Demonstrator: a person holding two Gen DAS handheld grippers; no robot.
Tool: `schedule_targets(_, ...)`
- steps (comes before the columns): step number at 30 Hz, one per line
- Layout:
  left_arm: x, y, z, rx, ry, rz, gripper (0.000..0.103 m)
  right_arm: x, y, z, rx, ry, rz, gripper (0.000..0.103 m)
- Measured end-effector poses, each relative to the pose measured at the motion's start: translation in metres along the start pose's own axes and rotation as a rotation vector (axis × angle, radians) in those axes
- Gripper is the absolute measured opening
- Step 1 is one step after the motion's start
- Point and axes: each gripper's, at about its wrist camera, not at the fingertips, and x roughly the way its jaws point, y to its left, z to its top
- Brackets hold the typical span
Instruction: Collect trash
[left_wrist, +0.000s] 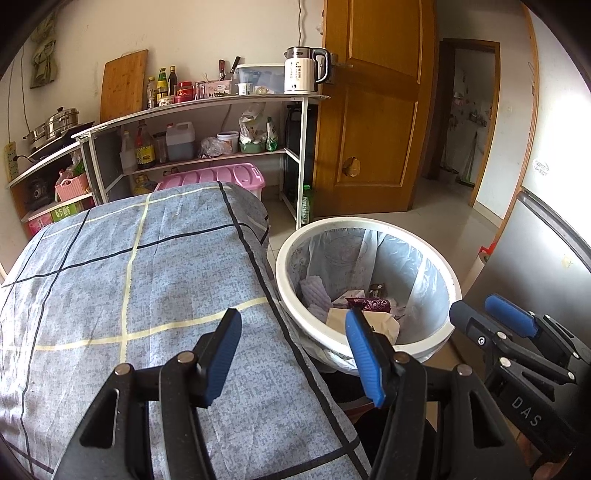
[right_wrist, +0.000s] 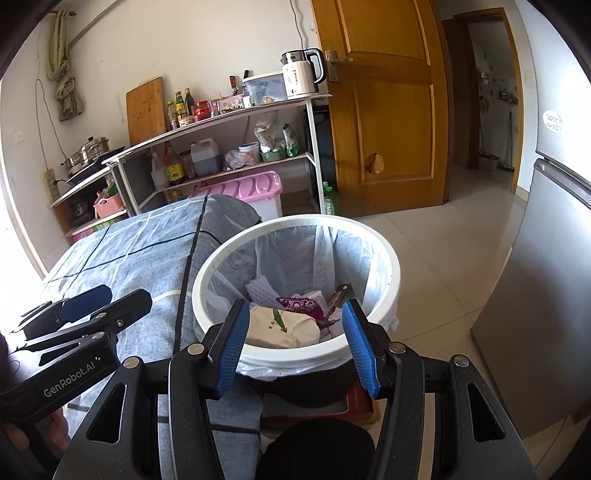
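Blue-padded right gripper (right_wrist: 293, 345) (agape) over bin (right_wrist: 391, 258)

At upper left of your frame you have a cream wall (left_wrist: 192, 33) with a white shelf unit (left_wrist: 207, 101) against it. The wooden door (left_wrist: 373, 110) stands at top centre, a doorway (left_wrist: 469, 118) to its right. Pale floor tiles (right_wrist: 443, 251) catch daylight; a grey fridge (right_wrist: 546, 295) fills your right edge.

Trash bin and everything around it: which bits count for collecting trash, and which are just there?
For the job:
- white trash bin with liner
- wrappers and paper inside it
- left gripper, right gripper, both empty

Just lying about:
- checked cloth
- kettle
- pink box
- fridge
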Motion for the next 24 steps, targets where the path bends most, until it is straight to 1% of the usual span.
schedule_targets(24, -0.0074, -0.0001, -0.0006, -0.002, -0.01, -0.006, 0.061, -0.0025, 0.005, 0.0004, -0.008, -0.004, 0.008, 0.053)
